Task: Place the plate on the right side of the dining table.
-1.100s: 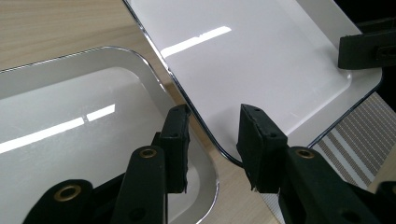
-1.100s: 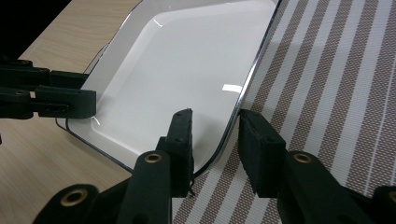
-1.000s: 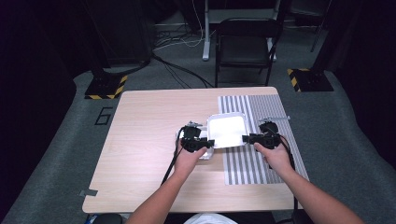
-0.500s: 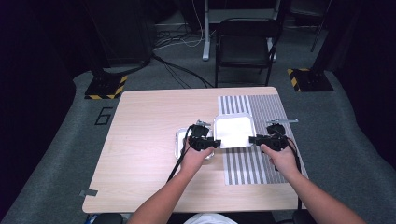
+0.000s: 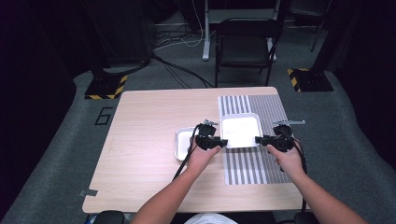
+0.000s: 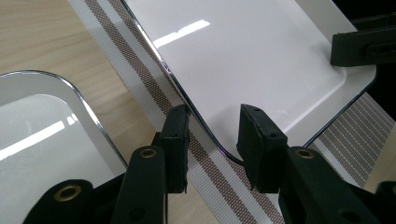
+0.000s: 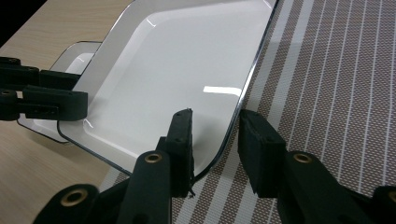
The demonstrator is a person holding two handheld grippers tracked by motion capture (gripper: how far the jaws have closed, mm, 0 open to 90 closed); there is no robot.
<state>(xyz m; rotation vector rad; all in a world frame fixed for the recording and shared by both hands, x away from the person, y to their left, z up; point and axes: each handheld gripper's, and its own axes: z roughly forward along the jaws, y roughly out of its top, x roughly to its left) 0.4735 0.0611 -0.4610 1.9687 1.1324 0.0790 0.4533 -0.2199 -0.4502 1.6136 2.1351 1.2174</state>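
Observation:
A large white tray with a shiny rim hangs between my two grippers over the striped mat. My left gripper is shut on its near left corner. In the left gripper view the rim of the tray runs between the jaws of that gripper. My right gripper is shut on the near right corner. The right gripper view has one jaw of that gripper over the tray and one outside it. A smaller white tray lies just left of the large one.
The wooden table has bare room to the left and near the front edge. The small tray sits close to my left gripper's jaws. A black chair stands beyond the far edge.
Both hands and the large tray have shifted right, further onto the striped mat. More of the small tray shows at the left.

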